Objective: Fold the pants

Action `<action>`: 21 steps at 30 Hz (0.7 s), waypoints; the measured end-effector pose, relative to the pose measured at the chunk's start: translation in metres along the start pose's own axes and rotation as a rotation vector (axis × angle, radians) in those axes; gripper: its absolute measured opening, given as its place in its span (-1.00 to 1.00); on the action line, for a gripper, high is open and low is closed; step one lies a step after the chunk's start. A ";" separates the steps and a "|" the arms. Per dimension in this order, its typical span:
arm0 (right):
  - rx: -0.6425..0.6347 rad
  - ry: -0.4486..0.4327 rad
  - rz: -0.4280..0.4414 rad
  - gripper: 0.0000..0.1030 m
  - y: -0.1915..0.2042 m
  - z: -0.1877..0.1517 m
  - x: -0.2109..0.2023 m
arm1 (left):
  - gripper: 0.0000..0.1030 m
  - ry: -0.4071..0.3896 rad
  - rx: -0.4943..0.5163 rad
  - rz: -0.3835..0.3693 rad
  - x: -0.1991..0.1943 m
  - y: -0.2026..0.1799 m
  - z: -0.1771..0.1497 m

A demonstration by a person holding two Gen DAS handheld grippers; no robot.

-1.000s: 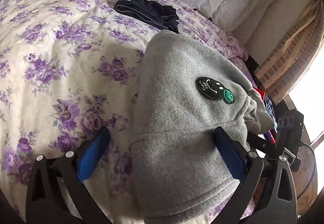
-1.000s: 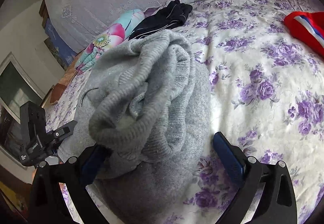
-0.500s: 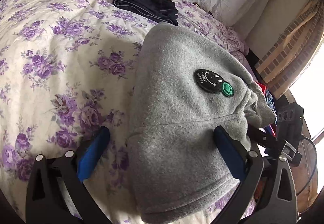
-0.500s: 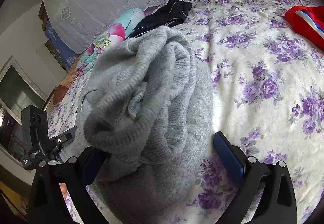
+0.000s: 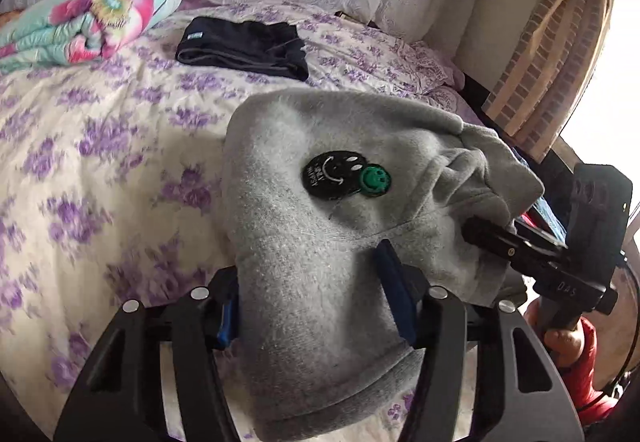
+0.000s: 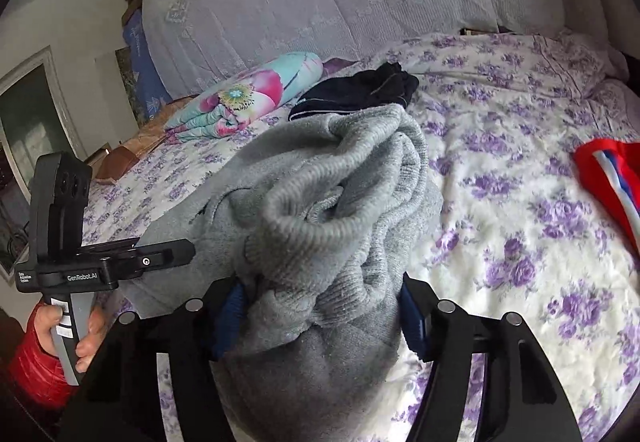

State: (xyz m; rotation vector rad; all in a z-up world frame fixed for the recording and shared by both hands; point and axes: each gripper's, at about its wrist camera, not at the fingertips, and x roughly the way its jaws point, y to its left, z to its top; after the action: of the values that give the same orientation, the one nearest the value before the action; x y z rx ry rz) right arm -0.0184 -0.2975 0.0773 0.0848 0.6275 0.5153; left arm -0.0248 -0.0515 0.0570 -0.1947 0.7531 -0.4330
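Note:
Grey fleece pants (image 5: 304,226) with a black and green smiley patch (image 5: 340,178) lie folded in a thick bundle on the floral bed. My left gripper (image 5: 310,294) is shut on the near end of the bundle. In the right wrist view my right gripper (image 6: 322,314) is shut on the ribbed waistband end of the same pants (image 6: 340,210). The right gripper also shows in the left wrist view (image 5: 492,238), against the pants' right edge. The left gripper shows in the right wrist view (image 6: 160,260).
Folded black pants (image 5: 244,46) and a rolled flowery quilt (image 5: 80,22) lie at the back of the bed. A red garment (image 6: 608,182) lies at the right. The floral bedspread (image 5: 100,162) stretches left; a brick-pattern curtain (image 5: 540,62) hangs right.
Both grippers have closed from wide open onto the ends of the grey pants. The views have tilted up a little, and the bundle is lifted slightly.

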 end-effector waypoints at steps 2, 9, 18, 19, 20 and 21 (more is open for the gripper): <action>-0.012 -0.020 -0.011 0.27 -0.001 0.029 0.006 | 0.10 -0.017 0.045 0.025 -0.001 -0.005 0.025; -0.042 -0.130 -0.047 0.27 -0.017 0.150 0.075 | 0.10 -0.166 0.073 0.141 0.028 0.023 0.155; 0.051 -0.191 -0.071 0.28 -0.072 0.261 0.238 | 0.10 -0.268 0.052 0.285 0.127 0.095 0.297; 0.050 -0.184 -0.086 0.30 -0.077 0.262 0.258 | 0.11 -0.267 0.047 0.295 0.143 0.106 0.302; 0.052 -0.168 -0.101 0.30 -0.084 0.259 0.279 | 0.12 -0.259 0.034 0.303 0.162 0.118 0.305; 0.058 -0.135 -0.119 0.33 -0.092 0.254 0.303 | 0.13 -0.244 0.013 0.308 0.181 0.131 0.305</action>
State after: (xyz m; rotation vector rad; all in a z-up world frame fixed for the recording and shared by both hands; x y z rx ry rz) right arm 0.3778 -0.2107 0.0984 0.1349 0.5118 0.3736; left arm 0.3458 -0.0103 0.1215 -0.1133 0.5287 -0.1182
